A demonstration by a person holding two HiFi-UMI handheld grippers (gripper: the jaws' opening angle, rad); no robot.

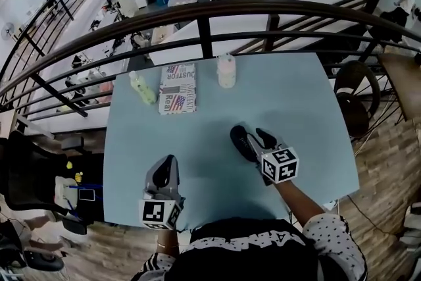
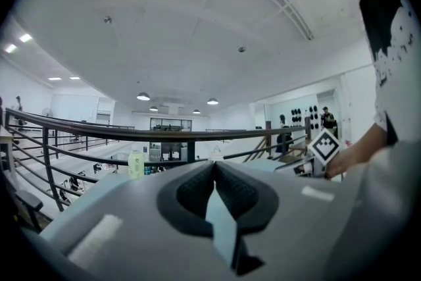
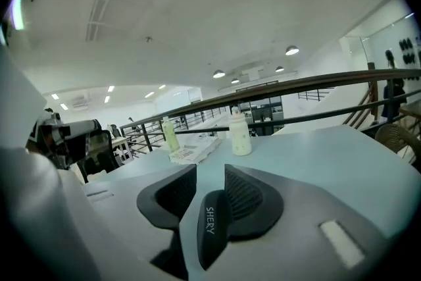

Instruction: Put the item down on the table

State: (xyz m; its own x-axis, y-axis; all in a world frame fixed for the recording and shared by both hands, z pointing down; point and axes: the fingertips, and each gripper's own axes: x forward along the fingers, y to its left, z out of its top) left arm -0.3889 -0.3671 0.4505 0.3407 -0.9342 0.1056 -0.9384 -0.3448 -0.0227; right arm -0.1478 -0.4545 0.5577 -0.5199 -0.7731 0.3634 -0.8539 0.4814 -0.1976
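Looking down from your head, both tools are over the blue worktop point(image 1: 197, 135): the right tool point(image 1: 250, 136) is near the middle and the left tool point(image 1: 167, 164) is close to you. In the left gripper view, that tool's tips are pressed together with nothing between them. In the right gripper view, the right tool is clamped on the dark oval item point(image 3: 210, 227) — it looks small, light, hard and smooth, so it may slip — hold its two long sides.
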